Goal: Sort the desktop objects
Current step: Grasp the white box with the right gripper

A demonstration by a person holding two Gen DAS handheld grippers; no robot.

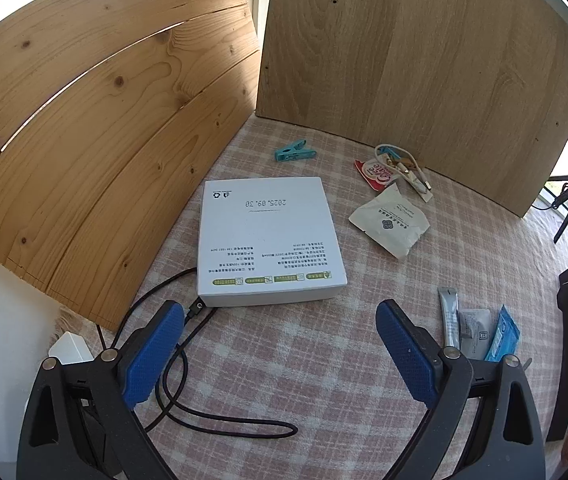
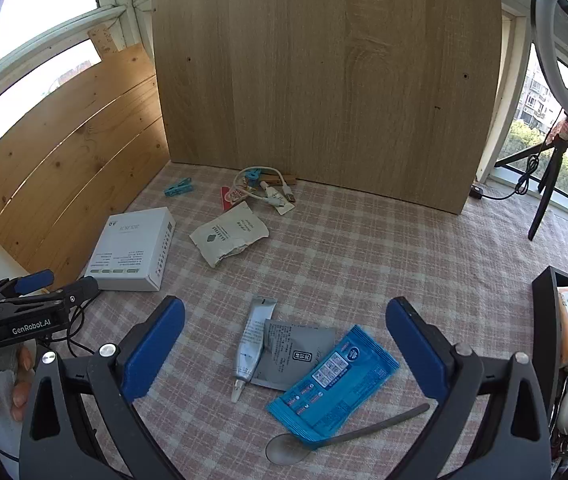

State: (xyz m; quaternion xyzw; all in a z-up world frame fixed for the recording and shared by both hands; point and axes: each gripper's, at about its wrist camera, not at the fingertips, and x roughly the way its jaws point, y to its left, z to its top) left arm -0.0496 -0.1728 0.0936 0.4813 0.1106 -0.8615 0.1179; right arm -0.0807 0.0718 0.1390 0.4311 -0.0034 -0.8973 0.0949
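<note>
My left gripper [image 1: 280,350] hangs open over the checked tablecloth, just short of a white box [image 1: 268,240] with a black cable [image 1: 188,392] looping under its left finger. My right gripper [image 2: 285,354] is open too, above a silver tube [image 2: 254,340], a grey sachet [image 2: 295,350], a blue packet [image 2: 335,384] and a grey spoon [image 2: 347,434]; nothing is gripped. Farther back lie a torn white pouch [image 2: 230,236], a teal clothes peg [image 2: 178,187], a red sachet [image 1: 375,172] and a coiled white cable [image 2: 270,188].
Wooden boards [image 1: 415,52] wall the table at the back and left. A black bin [image 2: 543,312] with assorted items stands at the right edge. A ring light on a tripod [image 2: 563,128] stands at the far right. A white charger [image 1: 70,348] lies by the left board.
</note>
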